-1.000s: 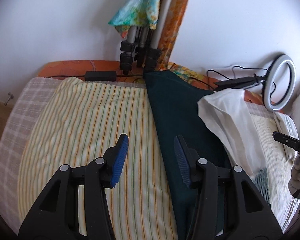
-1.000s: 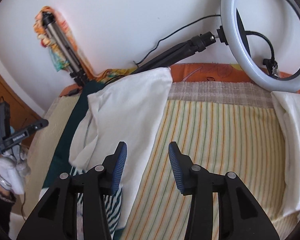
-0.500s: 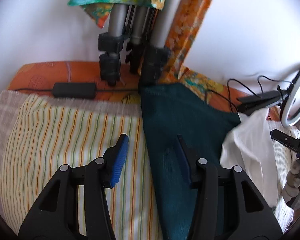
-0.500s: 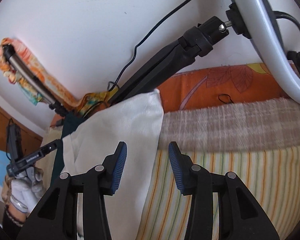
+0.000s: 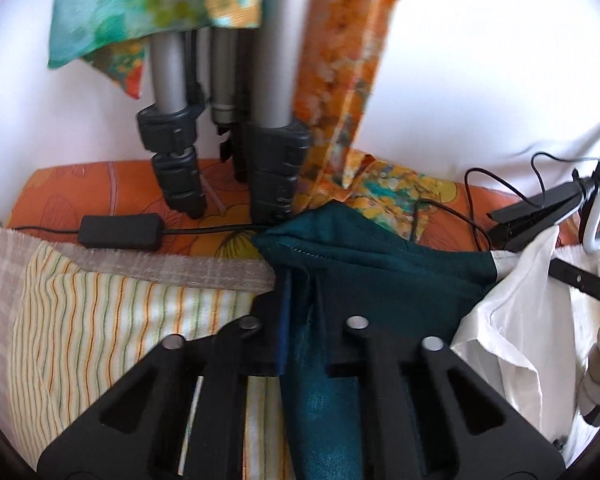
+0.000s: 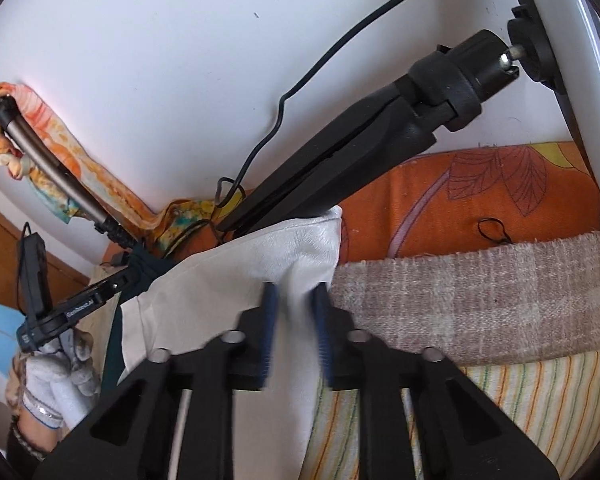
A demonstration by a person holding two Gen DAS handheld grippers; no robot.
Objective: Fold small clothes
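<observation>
Both jaws have just been closing: the left gripper (image 5: 300, 300) now pinches the teal cloth's (image 5: 380, 264) far corner, the right gripper (image 6: 294, 312) the white cloth's (image 6: 240, 280) far edge, so folding can probably begin.

Dark teal garment (image 5: 364, 264): far corner bunched, lying lengthwise on the striped sheet (image 5: 100, 320). White garment (image 6: 260, 264): creased, overlapping the teal one's right edge.
</observation>
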